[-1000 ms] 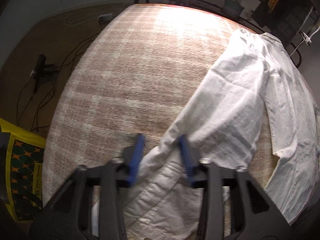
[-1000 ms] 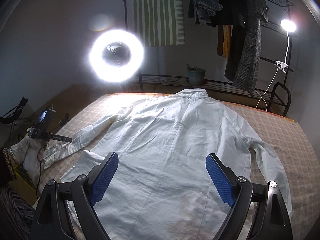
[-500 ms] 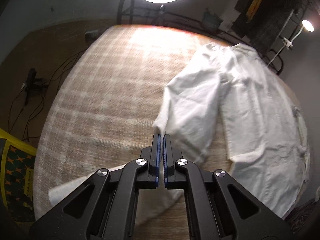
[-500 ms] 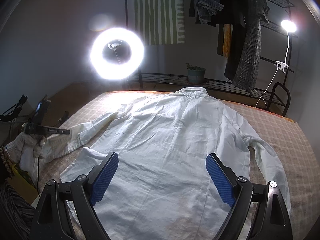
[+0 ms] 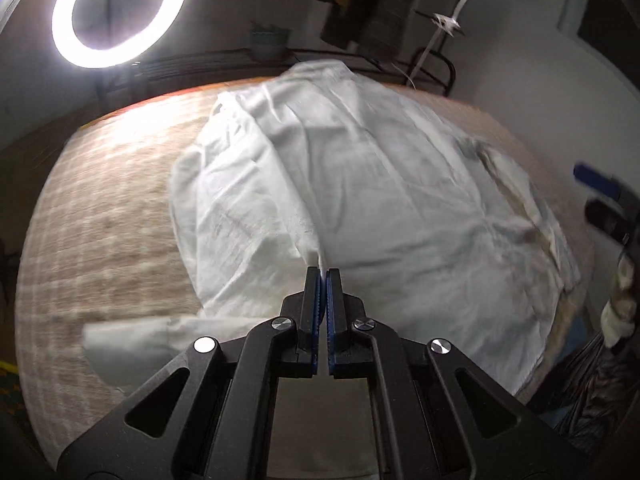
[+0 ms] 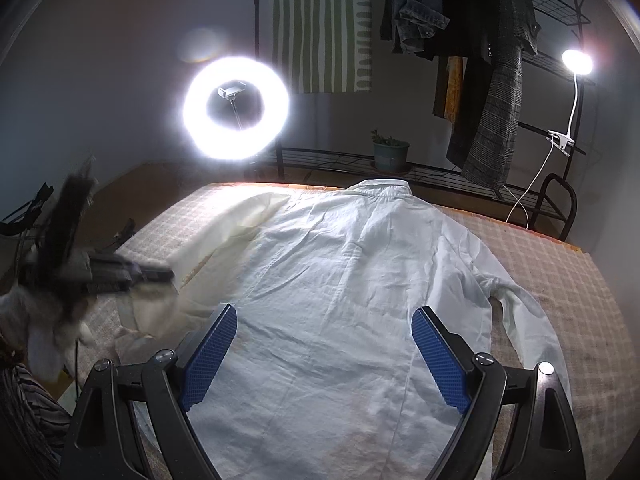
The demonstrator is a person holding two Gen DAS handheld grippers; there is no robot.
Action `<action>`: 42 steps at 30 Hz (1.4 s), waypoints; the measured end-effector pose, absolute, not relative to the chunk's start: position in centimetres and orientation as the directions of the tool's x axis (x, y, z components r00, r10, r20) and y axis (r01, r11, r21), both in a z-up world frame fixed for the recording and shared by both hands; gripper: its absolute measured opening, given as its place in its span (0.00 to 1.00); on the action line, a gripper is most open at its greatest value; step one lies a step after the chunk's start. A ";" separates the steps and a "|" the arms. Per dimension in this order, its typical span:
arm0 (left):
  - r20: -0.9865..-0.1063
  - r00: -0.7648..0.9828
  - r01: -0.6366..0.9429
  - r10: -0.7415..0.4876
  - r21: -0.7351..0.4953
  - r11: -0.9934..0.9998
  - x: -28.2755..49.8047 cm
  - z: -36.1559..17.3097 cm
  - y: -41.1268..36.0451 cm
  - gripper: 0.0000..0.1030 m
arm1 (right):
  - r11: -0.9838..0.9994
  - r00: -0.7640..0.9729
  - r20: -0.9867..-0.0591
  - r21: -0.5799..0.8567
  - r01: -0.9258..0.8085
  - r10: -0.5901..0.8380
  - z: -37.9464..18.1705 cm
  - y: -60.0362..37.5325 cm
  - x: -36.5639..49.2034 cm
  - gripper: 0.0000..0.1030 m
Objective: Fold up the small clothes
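The left gripper (image 5: 323,276), black with blue pads, is pinched tight on a fold of the white cotton shirt (image 5: 360,184). The shirt lies spread over the beige checked tabletop (image 5: 104,216). Beyond the shirt's collar glows a round ring light (image 5: 120,12).

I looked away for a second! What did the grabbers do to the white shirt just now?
The left gripper snapped shut on the shirt's sleeve and swung it up and over toward the middle of the white shirt. The right gripper stayed put above the shirt's lower part, jaws wide open and empty. The checked blanket and the ring light didn't change.
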State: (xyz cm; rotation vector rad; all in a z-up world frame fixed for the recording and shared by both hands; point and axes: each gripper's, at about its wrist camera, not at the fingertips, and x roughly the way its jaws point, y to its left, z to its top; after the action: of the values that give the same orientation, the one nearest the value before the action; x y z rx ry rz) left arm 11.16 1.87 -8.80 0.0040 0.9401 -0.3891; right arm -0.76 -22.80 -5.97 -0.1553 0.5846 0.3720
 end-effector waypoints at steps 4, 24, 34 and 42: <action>-0.837 0.451 0.371 -0.311 -0.141 0.918 10.6 -10.4 -0.2 0.14 | 0.925 0.770 -0.566 -0.034 -0.379 0.294 -5.9 -23.2 -0.7 0.88; -0.856 0.474 -0.004 -0.208 -0.239 0.971 11.0 -12.5 13.1 0.62 | 0.900 0.624 -0.677 0.139 -0.413 0.390 -9.0 -21.8 1.4 0.78; -0.862 0.472 -0.046 -0.183 -0.232 0.972 12.8 -16.1 13.9 0.03 | 0.881 0.628 -0.676 0.070 -0.467 0.386 -9.6 -19.1 0.4 0.78; -0.806 0.523 0.032 -0.276 -0.305 0.952 10.0 -12.9 13.4 0.01 | 0.877 0.615 -0.690 0.062 -0.476 0.383 -9.9 -18.6 0.5 0.77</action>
State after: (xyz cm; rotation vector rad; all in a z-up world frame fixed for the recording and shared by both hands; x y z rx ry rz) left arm 10.00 13.42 -12.86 -0.2666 1.0063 -0.1865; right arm 0.48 -18.63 -9.89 -0.1316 0.7618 0.4963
